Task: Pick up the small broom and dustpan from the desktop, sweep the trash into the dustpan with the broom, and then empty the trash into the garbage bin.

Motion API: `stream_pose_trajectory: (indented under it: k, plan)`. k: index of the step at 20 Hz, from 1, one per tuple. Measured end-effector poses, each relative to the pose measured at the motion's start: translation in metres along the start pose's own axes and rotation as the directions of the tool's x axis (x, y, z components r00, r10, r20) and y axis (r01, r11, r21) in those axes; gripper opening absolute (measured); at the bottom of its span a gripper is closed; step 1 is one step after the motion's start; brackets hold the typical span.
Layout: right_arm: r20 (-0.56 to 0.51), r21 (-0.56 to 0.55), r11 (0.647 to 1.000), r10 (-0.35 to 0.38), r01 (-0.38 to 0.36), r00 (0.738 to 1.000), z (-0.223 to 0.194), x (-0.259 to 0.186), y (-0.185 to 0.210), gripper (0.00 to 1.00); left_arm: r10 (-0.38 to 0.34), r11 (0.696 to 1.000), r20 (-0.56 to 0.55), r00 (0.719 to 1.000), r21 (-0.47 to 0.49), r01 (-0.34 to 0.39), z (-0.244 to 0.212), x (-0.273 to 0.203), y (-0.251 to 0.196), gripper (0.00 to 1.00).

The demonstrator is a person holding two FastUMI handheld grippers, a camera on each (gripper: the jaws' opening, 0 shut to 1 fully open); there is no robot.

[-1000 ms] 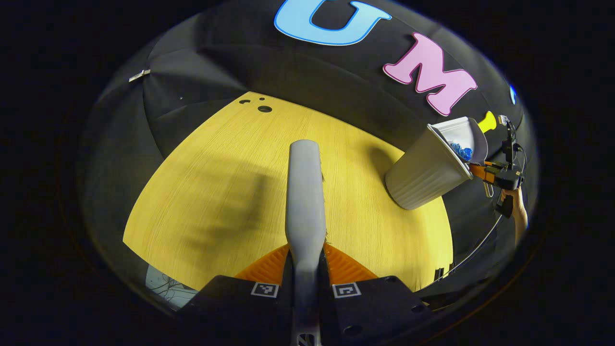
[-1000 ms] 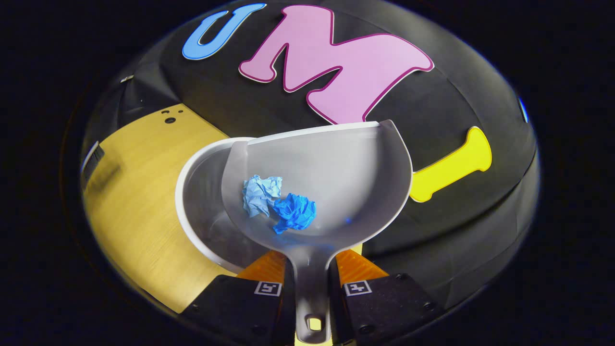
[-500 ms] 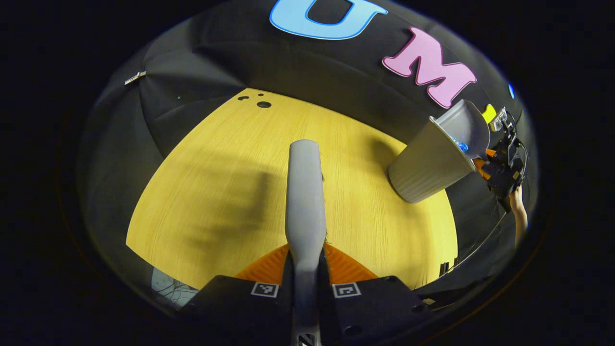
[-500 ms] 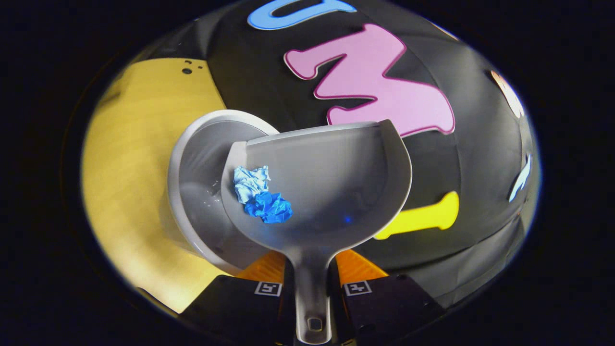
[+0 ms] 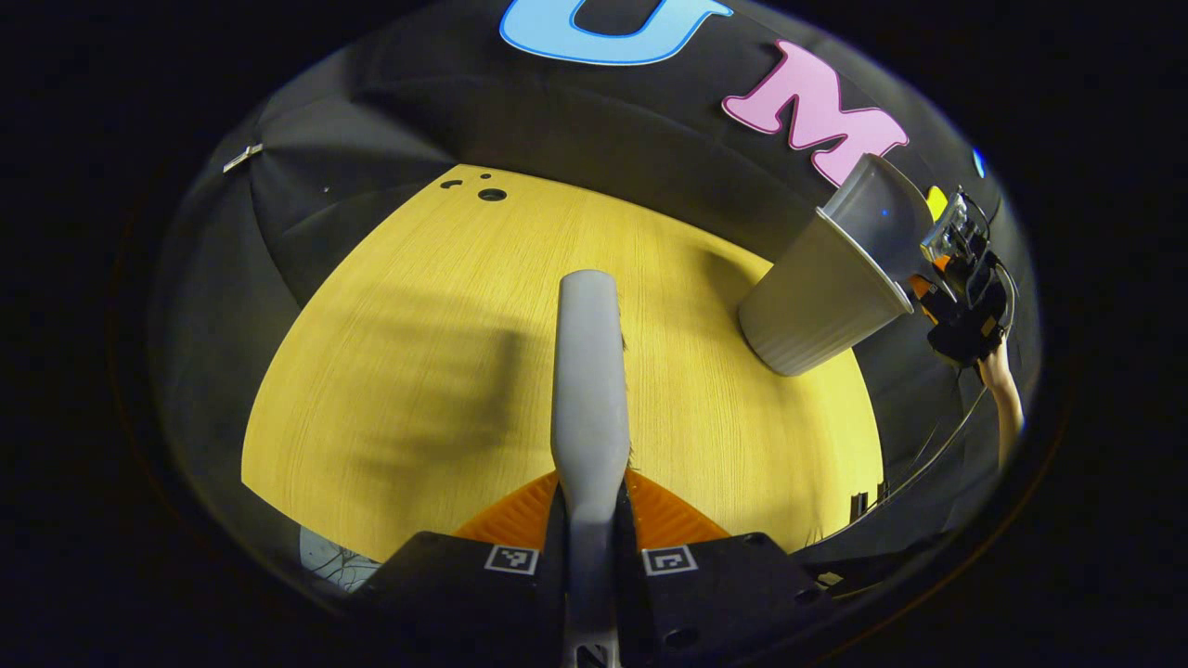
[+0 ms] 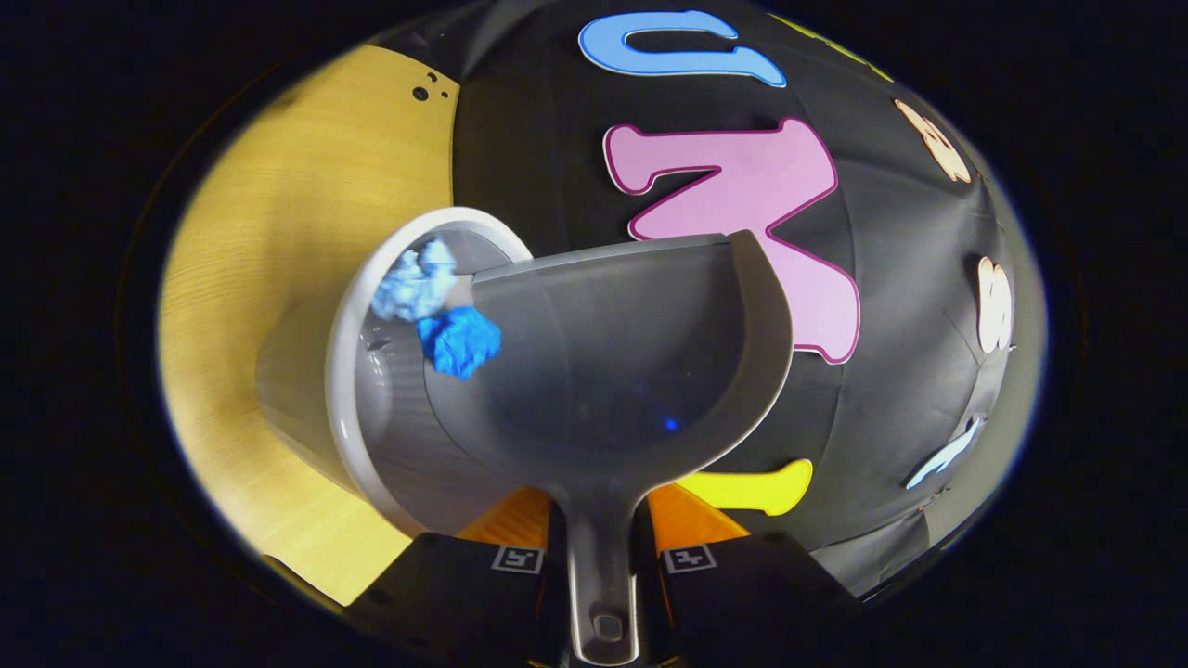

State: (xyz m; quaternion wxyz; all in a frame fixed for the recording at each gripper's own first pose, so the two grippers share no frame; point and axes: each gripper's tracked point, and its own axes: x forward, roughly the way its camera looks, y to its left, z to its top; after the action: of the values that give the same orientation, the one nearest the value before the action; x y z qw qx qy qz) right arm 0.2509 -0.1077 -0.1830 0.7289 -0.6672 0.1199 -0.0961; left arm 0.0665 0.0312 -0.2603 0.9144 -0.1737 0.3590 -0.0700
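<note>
Trash first: I see two crumpled paper wads, a pale blue one [image 6: 413, 283] and a deeper blue one [image 6: 459, 341], at the left edge of the dustpan [image 6: 622, 371], right over the mouth of the garbage bin [image 6: 348, 371]. The pale wad is already past the pan's rim and inside the bin's opening; the darker one sits on the pan's lip, touching it. The dustpan is tilted toward the bin, its pan overlapping the bin's rim. My right claw [image 6: 601, 566] pinches the dustpan's handle between both fingers.

In the left gripper view, my left claw [image 5: 590, 557] is pressed onto the handle of the small broom [image 5: 587, 371], which runs straight ahead above the yellow wooden surface [image 5: 418, 371]. Whether the broom touches the surface I cannot tell. Farther off to the right, the garbage bin [image 5: 817, 297] stands on the surface near its far edge, with the dustpan [image 5: 877, 218] tipped over its mouth, and the right claw [image 5: 961, 278] and the hand [image 5: 998, 390] that holds it just beyond.
</note>
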Motion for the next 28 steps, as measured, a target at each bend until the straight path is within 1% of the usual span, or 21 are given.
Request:
stream_pose_trajectory:
  k: [1, 3, 5, 6, 7, 9, 11, 12, 14, 15, 16, 17, 18, 21, 23, 25, 26, 27, 28]
  plan:
    - [-0.013, -0.011, 1.0, 0.001, -0.001, 1.0, 0.004, 0.002, 0.004, 0.32, -0.005, 1.0, -0.002, 1.0, 0.001, 0.005, -0.001, 0.0, -0.001, 0.26]
    - [-0.026, 0.0, 1.0, 0.015, -0.015, 1.0, -0.001, 0.004, 0.008, 0.32, -0.009, 1.0, -0.006, 1.0, 0.006, 0.009, -0.002, 0.001, 0.001, 0.26]
    - [-0.054, 0.06, 0.998, 0.029, -0.025, 0.998, -0.007, 0.002, 0.008, 0.32, -0.012, 1.0, -0.011, 1.0, 0.007, 0.012, -0.002, 0.004, 0.001, 0.26]
    - [-0.07, 0.11, 0.993, 0.044, -0.036, 0.997, -0.009, 0.0, 0.01, 0.32, -0.013, 1.0, -0.015, 1.0, 0.007, 0.013, -0.002, 0.004, 0.002, 0.29]
    - [-0.085, 0.167, 0.985, 0.064, -0.049, 0.994, -0.011, 0.0, 0.01, 0.32, -0.015, 1.0, -0.018, 1.0, 0.009, 0.015, -0.003, 0.005, 0.002, 0.26]
    - [-0.115, 0.294, 0.954, 0.103, -0.065, 0.988, -0.014, -0.003, 0.01, 0.32, -0.018, 1.0, -0.021, 1.0, 0.02, 0.019, -0.003, 0.006, 0.002, 0.26]
    - [-0.141, 0.425, 0.902, 0.146, -0.073, 0.979, -0.018, -0.005, 0.008, 0.32, -0.021, 0.999, -0.021, 1.0, 0.035, 0.022, -0.001, 0.006, 0.001, 0.26]
    - [-0.15, 0.494, 0.866, 0.173, -0.078, 0.973, -0.02, -0.01, 0.008, 0.32, -0.022, 0.999, -0.02, 1.0, 0.042, 0.023, -0.001, 0.005, 0.001, 0.26]
    - [-0.156, 0.622, 0.778, 0.23, -0.085, 0.961, -0.025, -0.019, 0.01, 0.32, -0.03, 0.998, -0.021, 0.999, 0.056, 0.031, -0.001, 0.005, 0.0, 0.26]
    - [-0.151, 0.682, 0.726, 0.26, -0.09, 0.954, -0.027, -0.023, 0.012, 0.32, -0.036, 0.997, -0.022, 0.999, 0.062, 0.037, -0.001, 0.005, 0.0, 0.26]
    - [-0.148, 0.738, 0.669, 0.289, -0.089, 0.946, -0.029, -0.029, 0.013, 0.32, -0.041, 0.997, -0.024, 0.999, 0.065, 0.042, -0.001, 0.005, -0.001, 0.29]
    - [-0.142, 0.79, 0.607, 0.317, -0.085, 0.938, -0.031, -0.034, 0.016, 0.32, -0.047, 0.996, -0.025, 0.999, 0.069, 0.048, -0.002, 0.006, -0.001, 0.29]
    - [-0.132, 0.826, 0.558, 0.332, -0.082, 0.934, -0.03, -0.035, 0.016, 0.32, -0.051, 0.996, -0.029, 0.998, 0.072, 0.053, -0.003, 0.005, -0.001, 0.26]
    - [-0.083, 0.913, 0.401, 0.354, -0.071, 0.932, -0.025, -0.042, 0.01, 0.32, -0.059, 0.995, -0.04, 0.997, 0.079, 0.062, -0.008, 0.005, -0.002, 0.26]
    - [-0.03, 0.957, 0.279, 0.375, -0.083, 0.926, -0.018, -0.042, 0.009, 0.32, -0.065, 0.994, -0.044, 0.997, 0.09, 0.068, -0.012, 0.003, -0.001, 0.26]
    - [0.034, 0.982, 0.158, 0.408, -0.107, 0.912, -0.016, -0.042, 0.016, 0.32, -0.068, 0.992, -0.048, 0.997, 0.104, 0.072, -0.017, 0.001, 0.0, 0.26]
    - [0.071, 0.987, 0.101, 0.418, -0.124, 0.905, -0.014, -0.042, 0.021, 0.32, -0.068, 0.991, -0.05, 0.996, 0.113, 0.073, -0.019, 0.001, 0.002, 0.29]
    - [0.097, 0.989, 0.062, 0.424, -0.135, 0.9, -0.015, -0.042, 0.028, 0.32, -0.056, 0.991, -0.048, 0.997, 0.122, 0.062, -0.021, 0.002, 0.005, 0.26]
    - [0.111, 0.989, 0.045, 0.429, -0.144, 0.896, -0.016, -0.042, 0.03, 0.32, -0.044, 0.991, -0.042, 0.998, 0.128, 0.049, -0.023, 0.003, 0.009, 0.27]
